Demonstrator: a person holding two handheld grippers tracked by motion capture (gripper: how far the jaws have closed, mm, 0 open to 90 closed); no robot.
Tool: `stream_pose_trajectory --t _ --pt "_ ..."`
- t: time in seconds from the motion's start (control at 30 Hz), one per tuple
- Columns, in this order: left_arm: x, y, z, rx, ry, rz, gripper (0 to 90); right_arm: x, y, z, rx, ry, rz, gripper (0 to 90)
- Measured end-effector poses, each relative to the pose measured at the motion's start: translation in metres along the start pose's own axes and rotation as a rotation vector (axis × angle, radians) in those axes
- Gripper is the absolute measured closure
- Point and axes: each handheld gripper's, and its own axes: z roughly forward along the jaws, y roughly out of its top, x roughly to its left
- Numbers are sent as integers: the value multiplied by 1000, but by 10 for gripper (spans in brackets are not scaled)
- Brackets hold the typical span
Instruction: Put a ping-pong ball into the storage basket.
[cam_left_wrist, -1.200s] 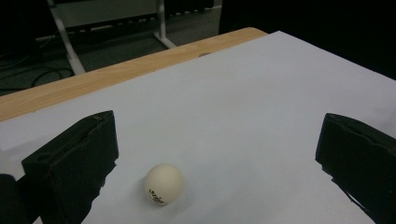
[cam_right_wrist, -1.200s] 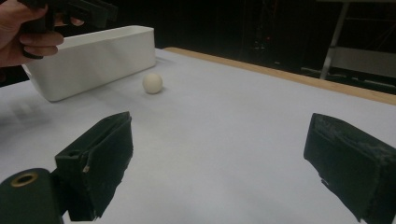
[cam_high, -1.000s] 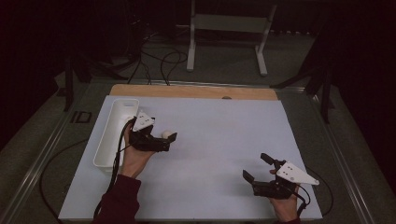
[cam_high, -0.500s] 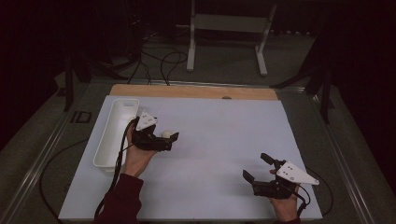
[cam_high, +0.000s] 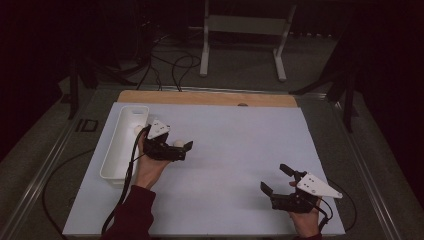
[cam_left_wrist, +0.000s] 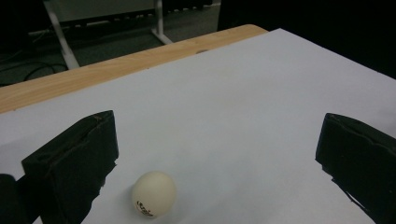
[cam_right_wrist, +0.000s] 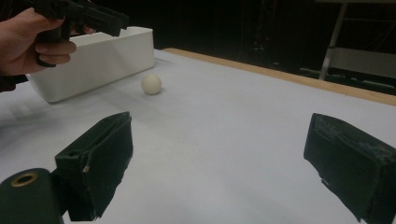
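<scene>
The left gripper (cam_high: 183, 148) was wide open, and the ping-pong ball (cam_left_wrist: 153, 193) sat free on the white surface (cam_high: 240, 150) between its jaws, nearer one, likely for grabbing. The right gripper (cam_high: 276, 180) waited open, far off.

Matt smooth ball (cam_left_wrist: 153, 194), glossy plastic tray (cam_high: 123, 145), wooden table edge (cam_high: 205, 98)

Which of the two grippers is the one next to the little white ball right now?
The left gripper, beside the white tray; the small white ball lies between its open jaws. The right gripper is far off.
</scene>
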Motion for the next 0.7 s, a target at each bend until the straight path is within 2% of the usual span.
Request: stream_pose_trajectory --t 0.7 --pt "-2 -5 12 10 3 7 0 0 0 0 1 1 2 74"
